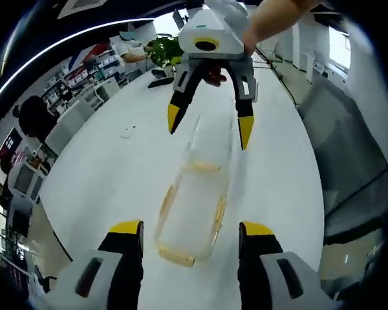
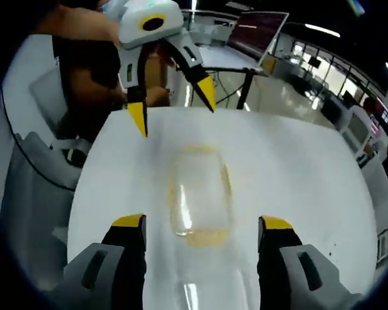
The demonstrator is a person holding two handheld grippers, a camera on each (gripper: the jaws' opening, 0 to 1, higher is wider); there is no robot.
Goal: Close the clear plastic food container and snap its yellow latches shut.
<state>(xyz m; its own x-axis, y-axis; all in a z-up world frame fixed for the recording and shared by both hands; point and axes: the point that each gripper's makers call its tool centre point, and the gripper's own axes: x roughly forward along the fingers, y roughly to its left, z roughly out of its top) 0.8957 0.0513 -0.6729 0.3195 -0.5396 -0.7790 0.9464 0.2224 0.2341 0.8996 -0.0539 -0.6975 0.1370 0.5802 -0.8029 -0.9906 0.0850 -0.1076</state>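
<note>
Clear container [image 1: 193, 208] — yellow latches [image 1: 218, 215] — flat on table.

One clear container [image 1: 193, 206] with yellow latches [image 1: 216, 216] lies mid-table [image 1: 103, 174]. One small white object [image 1: 127, 134] sits toward the table's edge. Two grippers, left [image 1: 191, 229] and right [image 1: 210, 123], hang over it.

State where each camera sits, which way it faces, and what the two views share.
Left gripper view: rides the left gripper, looking along the white table at the container; the right gripper faces it, held by a hand.
Right gripper view: rides the right gripper, looking the opposite way over the container toward the left gripper and the person's arm.
Shared: container, table, both open grippers.
</note>
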